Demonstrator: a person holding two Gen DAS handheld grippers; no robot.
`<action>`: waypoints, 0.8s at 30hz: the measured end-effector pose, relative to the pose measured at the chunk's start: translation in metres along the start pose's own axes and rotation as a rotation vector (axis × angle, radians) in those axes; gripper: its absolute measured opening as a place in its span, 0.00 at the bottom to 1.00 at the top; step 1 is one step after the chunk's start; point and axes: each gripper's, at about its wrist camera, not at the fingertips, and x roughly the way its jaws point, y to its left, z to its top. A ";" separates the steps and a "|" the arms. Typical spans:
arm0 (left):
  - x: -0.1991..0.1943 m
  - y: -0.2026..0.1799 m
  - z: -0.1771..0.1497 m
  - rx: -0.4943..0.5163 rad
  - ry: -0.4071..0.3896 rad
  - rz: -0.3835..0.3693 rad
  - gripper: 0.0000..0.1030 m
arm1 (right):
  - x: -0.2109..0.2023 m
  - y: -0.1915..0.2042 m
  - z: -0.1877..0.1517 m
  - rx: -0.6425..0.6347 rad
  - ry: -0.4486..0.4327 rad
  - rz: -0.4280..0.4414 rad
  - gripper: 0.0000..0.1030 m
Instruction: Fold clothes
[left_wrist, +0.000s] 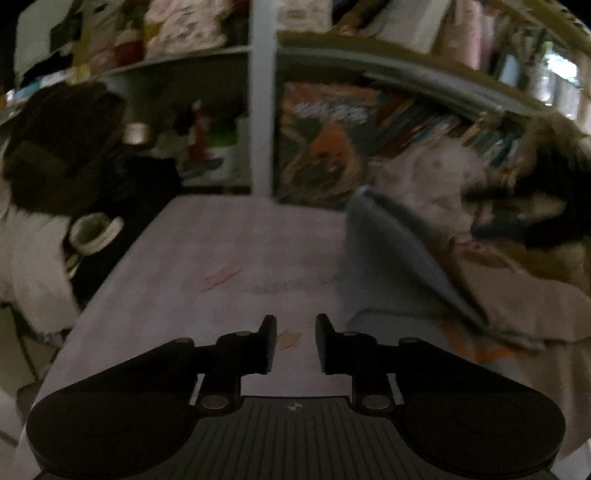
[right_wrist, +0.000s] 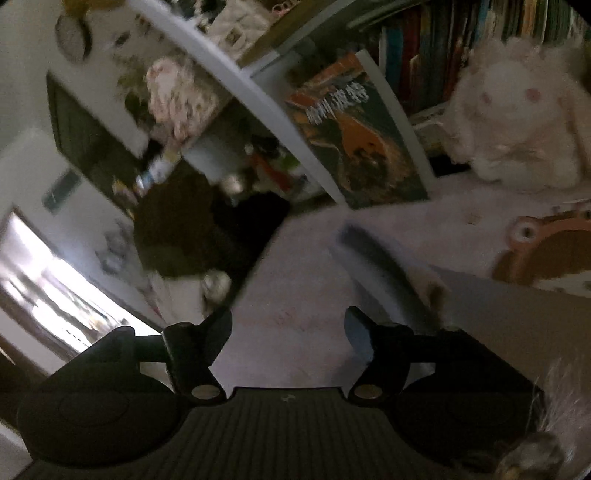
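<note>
Cluttered grey shelving (left_wrist: 263, 110) fills the background behind a pale lilac tabletop (left_wrist: 221, 266), which carries faint red and blue pen scribbles. A large picture book with an orange dinosaur cover (left_wrist: 325, 147) leans against the shelf at the table's far edge, next to a row of book spines. A white plush rabbit (right_wrist: 513, 110) with pink eyes sits on the table in front of those spines, to the right of the book.

The left gripper (left_wrist: 295, 345) hovers low over the bare tabletop, its two black fingers a short way apart with nothing between them. Ahead and to its right, a grey garment (left_wrist: 399, 258) is lifted in a loose fold, one edge raised off the table and the lower part resting on a beige cloth (left_wrist: 524, 306) spread at the table's right side.

The right gripper (right_wrist: 288, 332) has its fingers spread wide, also holding nothing. In its view the grey garment (right_wrist: 517, 314) lies just beside and behind the right-hand finger; whether it touches is unclear through the motion blur. A round brown and pink item (right_wrist: 546, 251) lies beyond the garment, too blurred to name. Off the table's left edge sits a dark heap (left_wrist: 59, 147) with a white-rimmed shoe (left_wrist: 92, 232) below it.
</note>
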 end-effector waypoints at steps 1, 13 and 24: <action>0.001 -0.007 0.000 0.012 -0.005 -0.014 0.29 | -0.007 -0.003 -0.009 -0.031 0.017 -0.032 0.65; 0.034 -0.112 -0.016 0.190 0.037 -0.151 0.62 | -0.068 -0.044 -0.105 -0.286 0.124 -0.371 0.75; 0.066 -0.172 -0.015 0.128 0.133 -0.211 0.62 | -0.102 -0.072 -0.133 -0.272 0.134 -0.460 0.74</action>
